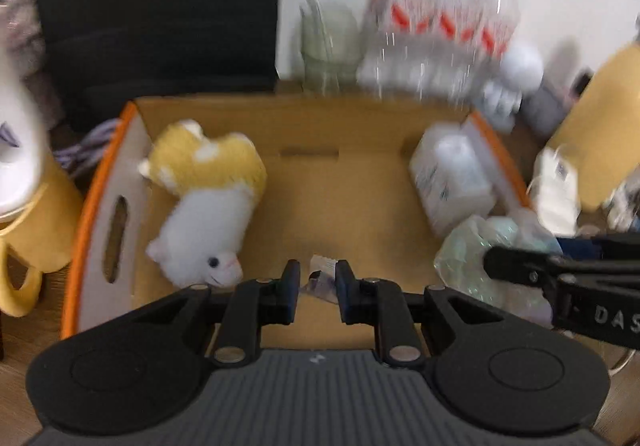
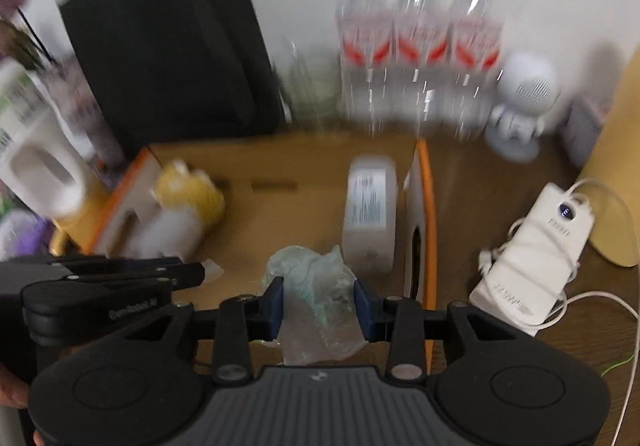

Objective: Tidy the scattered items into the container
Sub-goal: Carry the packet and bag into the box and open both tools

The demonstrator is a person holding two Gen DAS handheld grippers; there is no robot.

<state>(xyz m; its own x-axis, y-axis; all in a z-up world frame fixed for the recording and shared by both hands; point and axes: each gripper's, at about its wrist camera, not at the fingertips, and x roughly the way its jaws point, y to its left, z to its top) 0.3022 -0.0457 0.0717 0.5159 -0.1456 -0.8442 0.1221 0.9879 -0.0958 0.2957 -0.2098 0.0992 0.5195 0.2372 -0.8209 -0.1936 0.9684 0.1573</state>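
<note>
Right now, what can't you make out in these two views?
- Left tool: small wrapper between the fingers, too small and partly hidden to identify; left wrist view.
- Bottles: label text lost to motion blur, both views.
- Plush toy: smeared in the right wrist view.
- Crumpled plastic bag in the right tool: contents unreadable.

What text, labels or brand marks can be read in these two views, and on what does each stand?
"DAS": cut off at the frame edge, on the right gripper.
Script on the left gripper: blurred, unreadable.
Printed label on the white bottle in the cardboard box: too blurred.
Marks on the white power bank: too small.
Red labels on the water bottles: motion-blurred.
</note>
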